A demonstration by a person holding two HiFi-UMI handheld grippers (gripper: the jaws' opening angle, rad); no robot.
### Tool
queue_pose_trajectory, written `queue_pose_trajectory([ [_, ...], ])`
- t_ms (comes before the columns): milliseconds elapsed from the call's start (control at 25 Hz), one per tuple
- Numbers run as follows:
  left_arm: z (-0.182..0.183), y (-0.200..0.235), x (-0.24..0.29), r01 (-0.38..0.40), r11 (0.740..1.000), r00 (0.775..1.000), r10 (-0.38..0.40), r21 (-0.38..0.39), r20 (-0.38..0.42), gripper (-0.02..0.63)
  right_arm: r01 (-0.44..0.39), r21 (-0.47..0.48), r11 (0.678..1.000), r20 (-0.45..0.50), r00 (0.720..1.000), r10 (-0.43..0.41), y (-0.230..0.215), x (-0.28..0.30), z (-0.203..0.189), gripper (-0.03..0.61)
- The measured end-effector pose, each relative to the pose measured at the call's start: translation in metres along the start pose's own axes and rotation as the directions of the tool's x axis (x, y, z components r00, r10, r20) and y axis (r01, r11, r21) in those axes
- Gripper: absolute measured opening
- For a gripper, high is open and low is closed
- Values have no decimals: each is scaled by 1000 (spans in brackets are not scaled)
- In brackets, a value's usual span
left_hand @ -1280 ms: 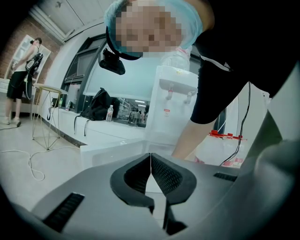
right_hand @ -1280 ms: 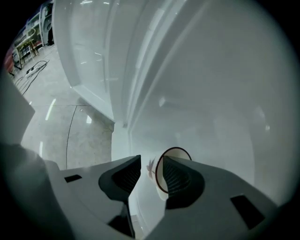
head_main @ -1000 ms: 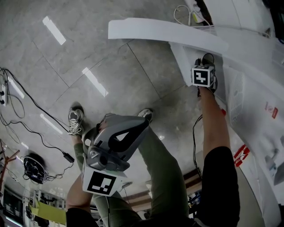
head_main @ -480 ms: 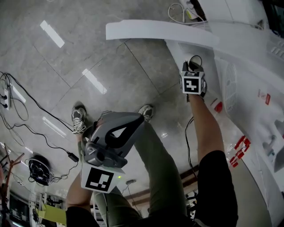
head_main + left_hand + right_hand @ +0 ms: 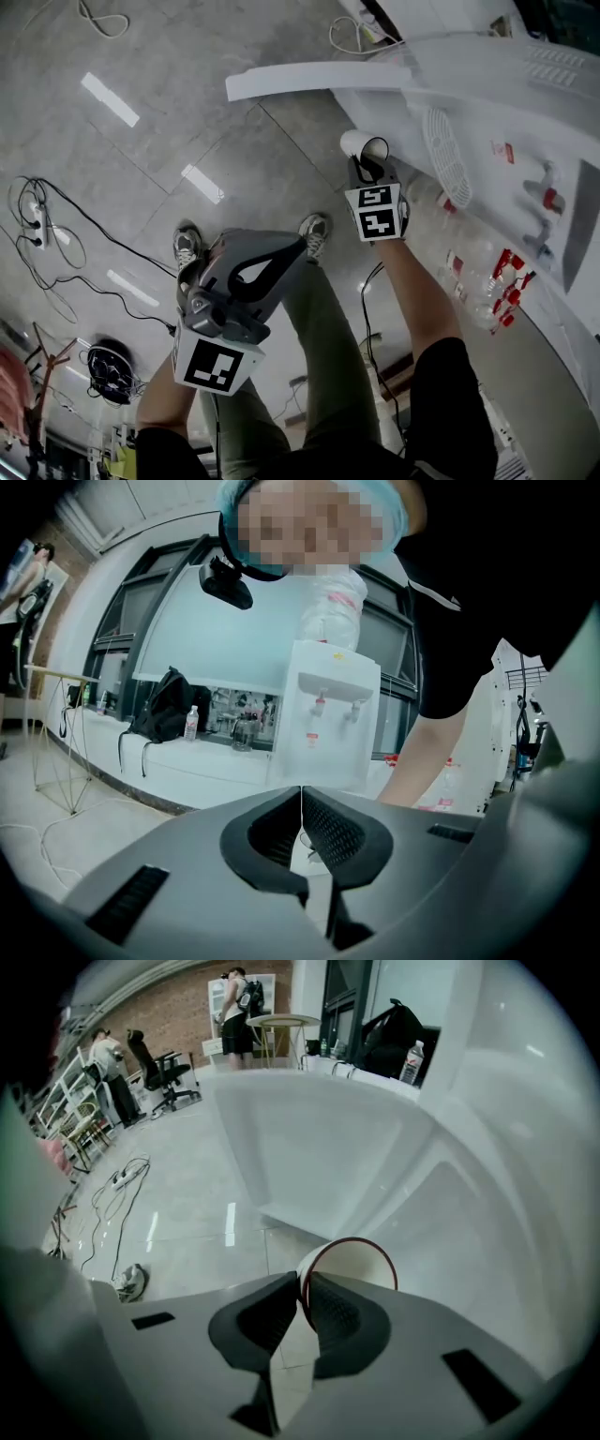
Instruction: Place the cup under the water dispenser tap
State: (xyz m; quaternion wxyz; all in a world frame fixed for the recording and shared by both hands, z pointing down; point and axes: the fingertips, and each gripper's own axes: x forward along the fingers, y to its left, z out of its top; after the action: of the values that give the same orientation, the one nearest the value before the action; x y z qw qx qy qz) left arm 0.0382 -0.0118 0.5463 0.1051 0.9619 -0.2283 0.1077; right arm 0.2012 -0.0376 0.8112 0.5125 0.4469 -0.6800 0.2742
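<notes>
Since the earlier frame, R tongs (image 5: 368,167) are lifting away from low beside the water dispenser (image 5: 511,103), bringing the cup (image 5: 356,142) w/ them. Their jaws have just been closing and are now pinching the cup's rim wall, one pad inside, one outside. Cup is hanging clear of the floor, left of the dispenser's front, well apart from its taps (image 5: 547,200). L tongs (image 5: 298,248) are pressed together, empty. Cup is looking like thin paper: probably light, easily crushed. The rim pinch is holding it, but a harder squeeze is risking a buckled wall.
</notes>
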Motion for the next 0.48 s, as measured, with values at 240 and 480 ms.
queue_pose_trajectory([
  [240, 52, -1, -27, 23, 999, 1000, -23, 27, -7, 20, -10, -126, 992, 44, 999, 15, 28, -95, 30, 63],
  [480, 94, -10, -49, 42, 998, 999, -41, 48, -12, 20, 3, -225, 974, 87, 996, 17, 34, -183, 56, 63],
])
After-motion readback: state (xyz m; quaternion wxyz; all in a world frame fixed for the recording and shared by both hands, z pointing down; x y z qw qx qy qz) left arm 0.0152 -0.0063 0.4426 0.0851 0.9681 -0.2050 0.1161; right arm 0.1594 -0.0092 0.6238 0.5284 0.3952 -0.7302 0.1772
